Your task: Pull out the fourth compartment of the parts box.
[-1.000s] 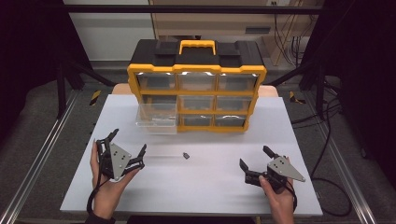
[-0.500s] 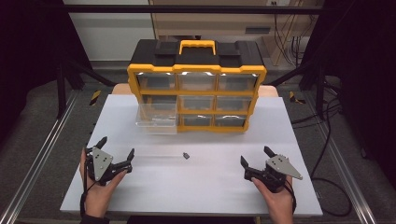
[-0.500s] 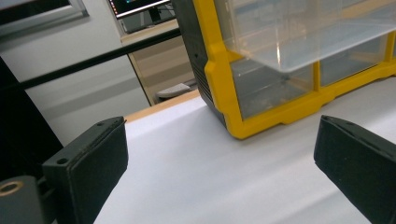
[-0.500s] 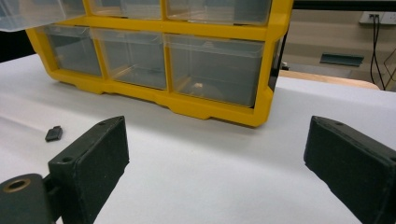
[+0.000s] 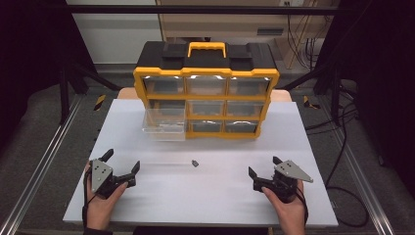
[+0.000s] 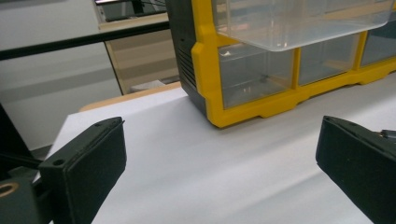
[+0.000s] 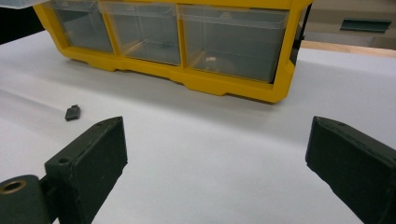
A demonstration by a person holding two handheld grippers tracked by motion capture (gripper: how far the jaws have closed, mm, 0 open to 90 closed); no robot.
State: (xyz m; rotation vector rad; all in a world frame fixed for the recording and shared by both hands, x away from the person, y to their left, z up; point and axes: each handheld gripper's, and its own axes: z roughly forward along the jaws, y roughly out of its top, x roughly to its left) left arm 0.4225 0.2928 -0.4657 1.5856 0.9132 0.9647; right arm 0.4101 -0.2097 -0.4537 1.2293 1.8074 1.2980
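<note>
Both tongs are wide open and hold nothing: the left tongs (image 5: 121, 163) and the right tongs (image 5: 263, 167) rest low at the near edge of the table (image 5: 210, 196). The small dark part (image 5: 195, 163) lies between them, near the pulled-out clear drawer (image 5: 164, 122) of the yellow organizer (image 5: 205, 98). I think the drawer stands open to receive this part.

White table (image 5: 313, 147), grey floor (image 5: 44, 122), pale wooden cabinet (image 5: 235, 22) behind, dark surroundings.
</note>
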